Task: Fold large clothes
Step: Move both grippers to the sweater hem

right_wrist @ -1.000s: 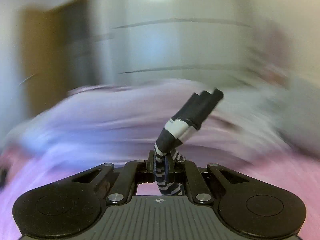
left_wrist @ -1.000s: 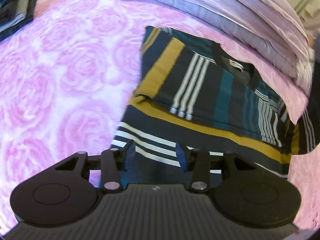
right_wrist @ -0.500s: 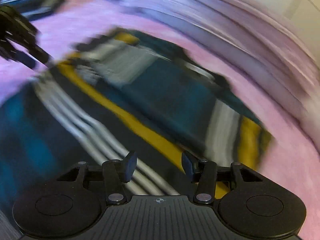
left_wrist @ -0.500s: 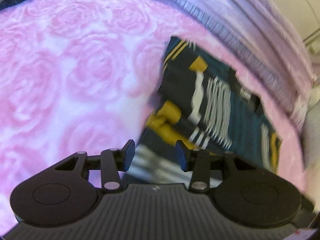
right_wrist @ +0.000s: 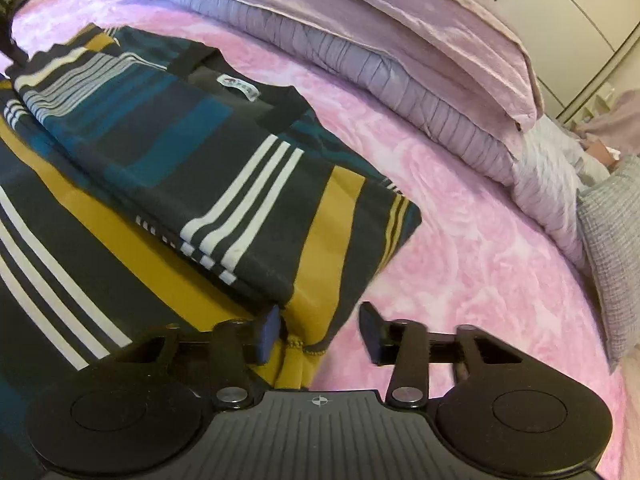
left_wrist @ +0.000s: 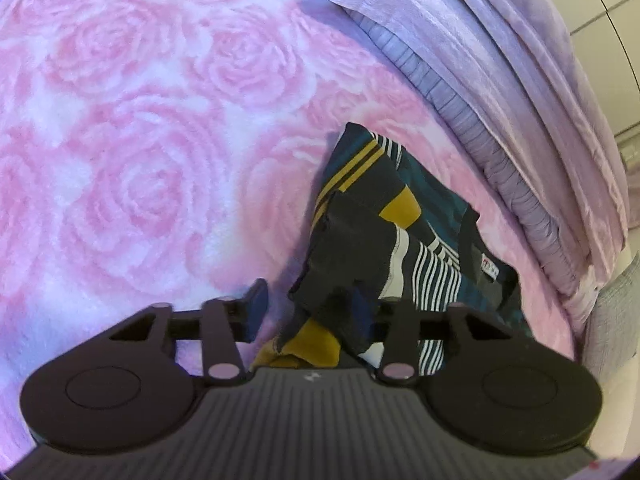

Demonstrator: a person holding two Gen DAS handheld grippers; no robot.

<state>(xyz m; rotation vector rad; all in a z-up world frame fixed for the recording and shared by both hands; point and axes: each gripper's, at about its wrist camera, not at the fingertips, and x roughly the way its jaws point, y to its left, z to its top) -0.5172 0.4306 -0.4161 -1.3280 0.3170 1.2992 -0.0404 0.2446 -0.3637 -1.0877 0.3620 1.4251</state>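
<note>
We are working a striped shirt [right_wrist: 172,168] on a bed covered by a pink rose blanket [left_wrist: 132,168]. The shirt is lying partly folded near the pillows [right_wrist: 360,52], its collar label facing up and one side panel doubled over the body.

Change noted: a second ago our right tongs [right_wrist: 320,334] were clamped on a bunched strip of the shirt, lifted against a blurred room. Now they are standing apart, low over the bed, with the shirt's yellow hem lying between the fingers and nothing pinched. We are reading this as a release: the carried flap is now resting flat across the shirt, its three white stripes running toward the near edge.

Our left tongs [left_wrist: 308,314] are also standing apart. A second ago they were hovering at the shirt's lower edge; now dark and yellow cloth is rising in a loose peak between the fingers, draping against the right one. Whether that finger is pressing the cloth we cannot tell; nothing looks gripped.

Meaning for the task, as we are judging it: one lengthwise fold is in place, and both tongs are sitting at the hem end, one at each side. The shirt is looking ready for a hem-to-collar fold. The near corner by the left tongs is rumpled and may need smoothing before any closing.
</note>
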